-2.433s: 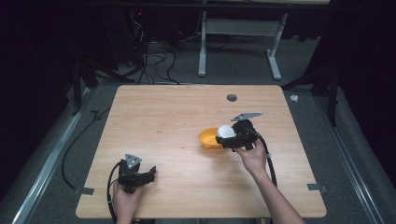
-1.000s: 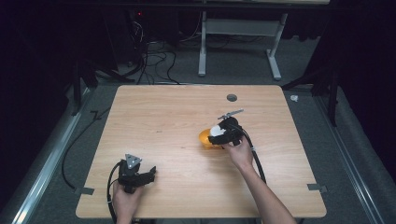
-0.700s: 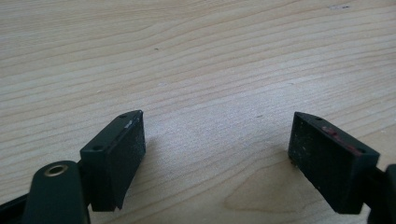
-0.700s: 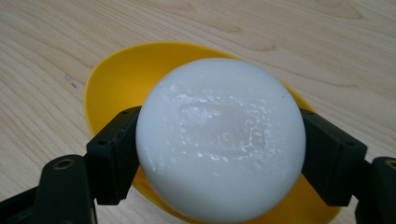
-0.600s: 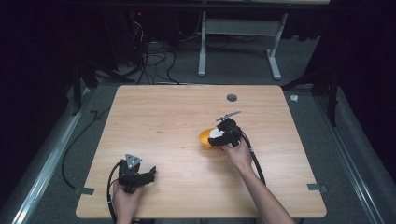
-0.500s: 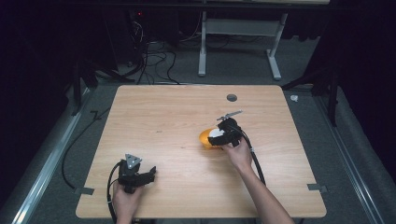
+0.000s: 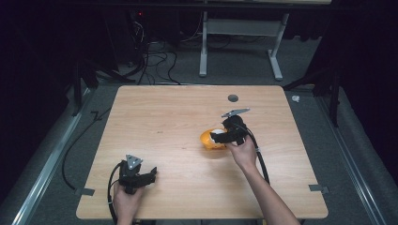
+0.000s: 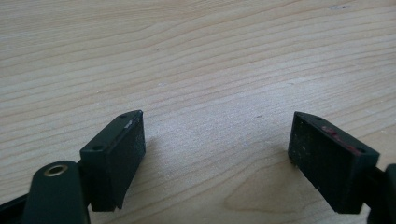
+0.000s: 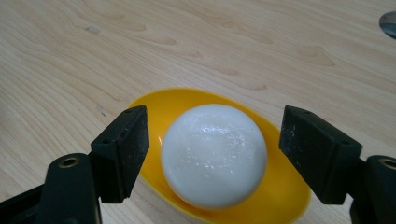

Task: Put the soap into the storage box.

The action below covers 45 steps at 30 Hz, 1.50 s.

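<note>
A white ball (image 9: 214,154) lies in a shallow yellow bowl (image 9: 282,196) on the wooden table (image 7: 164,112), right of centre. My right gripper (image 9: 215,140) is open, one jaw on each side of the ball with a small gap to it. In the high view, the right gripper (image 7: 219,137) partly hides the bowl (image 7: 207,140). My left gripper (image 7: 151,175) rests on the table near the front left corner. Its jaws stand wide apart, and the left gripper (image 8: 217,154) has bare wood between them.
A round grey grommet (image 7: 233,98) sits in the tabletop behind the bowl, and shows again as a grommet (image 9: 388,21) at the upper right edge. Cables and a desk frame (image 7: 239,42) stand on the floor beyond the far edge.
My right gripper has shifted a little left and lower over the bowl since the earliest frame. The left gripper has stayed put.
</note>
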Each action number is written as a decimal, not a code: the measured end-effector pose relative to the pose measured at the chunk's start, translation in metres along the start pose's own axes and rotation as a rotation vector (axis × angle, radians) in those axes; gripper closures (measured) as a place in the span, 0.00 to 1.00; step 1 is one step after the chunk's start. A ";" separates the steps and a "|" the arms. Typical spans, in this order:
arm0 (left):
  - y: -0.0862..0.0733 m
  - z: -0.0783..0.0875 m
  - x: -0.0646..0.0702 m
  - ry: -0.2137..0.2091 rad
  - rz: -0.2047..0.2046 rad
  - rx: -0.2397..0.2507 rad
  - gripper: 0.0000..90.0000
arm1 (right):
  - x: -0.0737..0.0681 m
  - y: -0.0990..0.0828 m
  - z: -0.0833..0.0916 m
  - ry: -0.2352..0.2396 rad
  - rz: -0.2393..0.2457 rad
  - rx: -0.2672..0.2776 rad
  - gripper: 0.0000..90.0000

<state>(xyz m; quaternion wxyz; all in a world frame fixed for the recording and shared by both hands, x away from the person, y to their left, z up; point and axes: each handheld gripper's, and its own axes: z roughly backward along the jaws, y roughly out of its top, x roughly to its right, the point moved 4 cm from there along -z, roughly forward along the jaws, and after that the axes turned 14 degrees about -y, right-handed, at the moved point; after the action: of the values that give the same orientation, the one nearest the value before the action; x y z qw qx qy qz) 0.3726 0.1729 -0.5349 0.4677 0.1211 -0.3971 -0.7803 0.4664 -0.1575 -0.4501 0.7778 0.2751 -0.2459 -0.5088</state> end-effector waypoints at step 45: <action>0.000 0.000 0.000 0.000 0.000 0.000 0.22 | 0.043 -0.019 0.051 -0.058 -0.038 0.121 0.30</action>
<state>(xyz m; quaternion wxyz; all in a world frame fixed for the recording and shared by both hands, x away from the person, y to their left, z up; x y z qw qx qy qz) 0.3726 0.1728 -0.5349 0.4678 0.1214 -0.3970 -0.7803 0.4358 -0.2124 -0.4211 0.7426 0.3115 -0.2933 -0.5152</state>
